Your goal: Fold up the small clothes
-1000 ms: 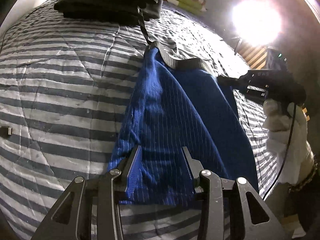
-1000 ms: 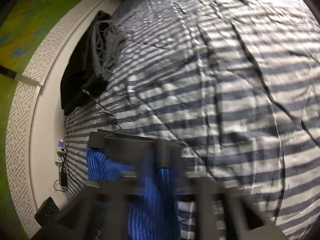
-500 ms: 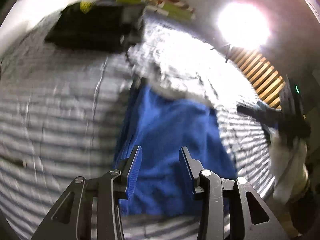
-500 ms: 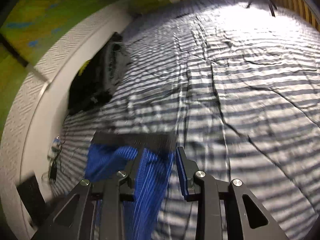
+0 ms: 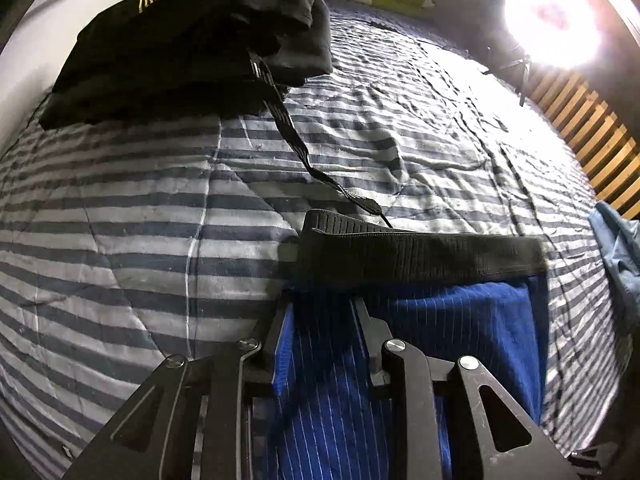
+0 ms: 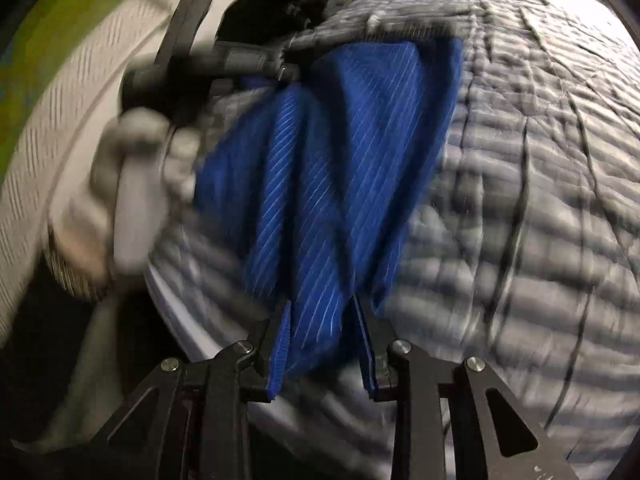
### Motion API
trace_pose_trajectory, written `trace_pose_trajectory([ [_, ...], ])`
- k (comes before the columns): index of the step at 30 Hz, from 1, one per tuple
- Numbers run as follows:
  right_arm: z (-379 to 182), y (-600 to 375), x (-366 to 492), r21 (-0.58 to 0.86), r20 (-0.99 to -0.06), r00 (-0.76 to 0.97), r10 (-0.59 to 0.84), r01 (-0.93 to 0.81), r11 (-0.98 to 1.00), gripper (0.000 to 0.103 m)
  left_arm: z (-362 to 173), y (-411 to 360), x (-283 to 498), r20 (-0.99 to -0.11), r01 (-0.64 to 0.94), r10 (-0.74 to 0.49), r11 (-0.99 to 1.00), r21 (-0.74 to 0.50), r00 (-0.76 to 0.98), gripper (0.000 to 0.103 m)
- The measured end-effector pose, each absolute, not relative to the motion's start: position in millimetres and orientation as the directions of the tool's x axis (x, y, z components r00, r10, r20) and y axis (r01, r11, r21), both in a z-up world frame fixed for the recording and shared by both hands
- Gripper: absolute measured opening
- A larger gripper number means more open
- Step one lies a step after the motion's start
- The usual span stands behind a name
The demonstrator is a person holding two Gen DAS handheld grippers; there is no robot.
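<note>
My left gripper (image 5: 324, 320) closing with the blue striped shorts (image 5: 440, 328) between its fingers at lower centre, my right gripper (image 6: 322, 320) clamped on that cloth's hem, striped bedspread (image 5: 120, 220) beneath, black folded pile (image 5: 180, 40) upper left.

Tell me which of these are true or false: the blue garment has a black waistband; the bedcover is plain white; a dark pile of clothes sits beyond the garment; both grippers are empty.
1. The blue garment has a black waistband. True.
2. The bedcover is plain white. False: it is striped grey and white.
3. A dark pile of clothes sits beyond the garment. True.
4. Both grippers are empty. False: blue cloth lies between the jaws of the left gripper, which are closing, and of the right gripper.
</note>
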State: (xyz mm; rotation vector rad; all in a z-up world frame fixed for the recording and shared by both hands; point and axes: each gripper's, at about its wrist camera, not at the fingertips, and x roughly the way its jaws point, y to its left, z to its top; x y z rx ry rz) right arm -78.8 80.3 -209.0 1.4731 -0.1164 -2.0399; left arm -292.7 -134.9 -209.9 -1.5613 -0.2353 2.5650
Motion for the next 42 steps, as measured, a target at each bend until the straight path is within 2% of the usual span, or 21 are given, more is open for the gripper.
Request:
trace_pose_trajectory([
  [3, -195.1, 97.7, -80.5, 0.463, -0.801, -0.194, -0.566, 0.397, -0.792, 0.027, -196.7, -135.8, -284.6, -0.857, -0.043, 0.202, -0.978, -0.206, -0.474, 0.028],
  [6, -181.6, 117.5, -96.4, 0.481, -0.78, -0.247, -0.575, 0.351, -0.803, 0.027, -176.8, -136.9, -269.7, -0.834, -0.076, 0.232, -0.971, -0.224, -0.5, 0.038],
  [9, -178.4, 135.2, -121.5, 0.471, -0.778, -0.318, -0.542, 0.275, -0.838, 0.029, -170.5, -144.3, -259.8, -0.825, -0.081, 0.261, -0.963, -0.255, -0.502, 0.06],
  [10, -180.8, 138.2, -131.6, 0.474, -0.777, -0.326, -0.538, 0.259, -0.842, 0.037, -170.8, -147.6, -257.7, -0.828, -0.08, 0.261, -0.963, -0.256, -0.496, 0.07],
  [11, -183.1, 142.9, -136.9, 0.474, -0.783, -0.325, -0.531, 0.241, -0.847, 0.045, -172.1, -151.6, -256.3, -0.832, -0.075, 0.253, -0.966, -0.249, -0.495, 0.071],
  [15, -207.0, 145.5, -168.4, 0.517, -0.789, -0.286, -0.544, 0.172, -0.839, 0.045, -190.8, -171.9, -256.8, -0.857, -0.045, 0.268, -0.96, -0.277, -0.44, 0.071],
  [19, -221.7, 144.8, -176.5, 0.616, -0.738, -0.259, -0.624, 0.121, -0.778, 0.045, -212.2, -179.8, -257.6, -0.863, -0.051, 0.324, -0.942, -0.331, -0.388, 0.07],
  [22, -225.1, 141.0, -179.0, 0.662, -0.703, -0.246, -0.667, 0.118, -0.741, 0.045, -219.4, -175.2, -254.4, -0.868, -0.074, 0.316, -0.947, -0.313, -0.383, 0.067],
  [24, -226.8, 140.3, -177.6, 0.684, -0.686, -0.229, -0.69, 0.119, -0.719, 0.045, -220.3, -170.8, -250.4, -0.877, -0.087, 0.277, -0.96, -0.265, -0.391, 0.059],
  [25, -228.7, 137.6, -176.2, 0.703, -0.671, -0.215, -0.71, 0.119, -0.701, 0.045, -220.3, -169.0, -247.5, -0.882, -0.089, 0.252, -0.968, -0.237, -0.399, 0.052],
  [27, -232.1, 132.1, -174.2, 0.72, -0.657, -0.192, -0.729, 0.125, -0.682, 0.044, -220.9, -169.2, -241.7, -0.878, -0.102, 0.256, -0.967, -0.235, -0.403, 0.046],
  [29, -235.9, 121.9, -174.3, 0.697, -0.677, -0.187, -0.712, 0.15, -0.702, 0.035, -221.2, -170.4, -239.8, -0.878, -0.104, 0.257, -0.966, -0.236, -0.404, 0.033],
  [30, -236.5, 119.7, -175.1, 0.698, -0.674, -0.189, -0.714, 0.155, -0.699, 0.034, -221.5, -171.6, -239.4, -0.877, -0.1, 0.262, -0.965, -0.242, -0.402, 0.028],
  [31, -237.7, 117.3, -177.2, 0.708, -0.666, -0.183, -0.723, 0.15, -0.691, 0.031, -221.8, -172.4, -239.4, -0.876, -0.099, 0.28, -0.96, -0.263, -0.392, 0.018],
  [34, -244.1, 109.4, -181.7, 0.715, -0.665, -0.166, -0.728, 0.142, -0.685, 0.013, -221.7, -172.7, -237.6, -0.87, -0.091, 0.311, -0.95, -0.299, -0.384, 0.006],
  [36, -246.9, 107.4, -184.2, 0.722, -0.658, -0.174, -0.733, 0.129, -0.68, 0.01, -220.1, -173.2, -236.5, -0.861, -0.073, 0.322, -0.945, -0.32, -0.394, 0.004],
  [42, -224.2, 123.7, -176.7, 0.758, -0.601, -0.245, -0.761, 0.129, -0.64, 0.008, -202.0, -196.2, -224.6, -0.754, 0.001, 0.474, -0.846, -0.533, -0.455, 0.003],
])
